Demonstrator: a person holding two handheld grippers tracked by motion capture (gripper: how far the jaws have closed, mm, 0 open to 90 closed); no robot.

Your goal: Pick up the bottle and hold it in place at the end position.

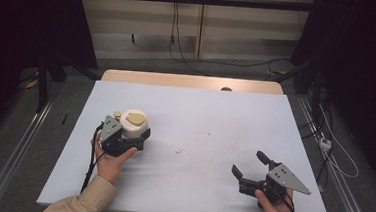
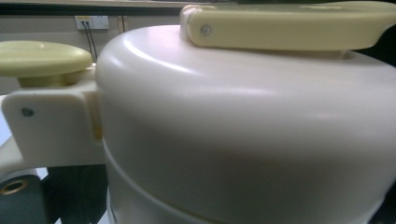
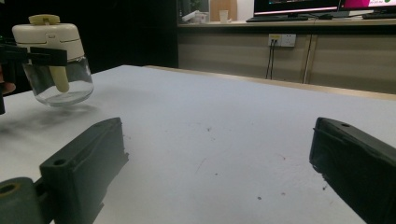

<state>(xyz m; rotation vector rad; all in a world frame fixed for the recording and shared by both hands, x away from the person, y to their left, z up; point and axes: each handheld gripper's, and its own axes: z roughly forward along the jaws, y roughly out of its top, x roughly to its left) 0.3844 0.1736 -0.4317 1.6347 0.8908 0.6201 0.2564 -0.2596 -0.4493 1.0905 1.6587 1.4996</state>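
Right gripper view, cream-lidded clear glass jar point(image 3: 55, 60)

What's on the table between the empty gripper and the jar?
Nothing: in the high view, bare white table with faint specks lies between the right gripper and the jar.

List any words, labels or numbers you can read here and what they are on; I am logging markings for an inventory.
None can be read.
The jar with the cream lid, held in the left gripper, shows no print.
The monitors at the back show bright bands too blurred to read.
The wall socket bears no legible marking.
The right gripper carries no label.
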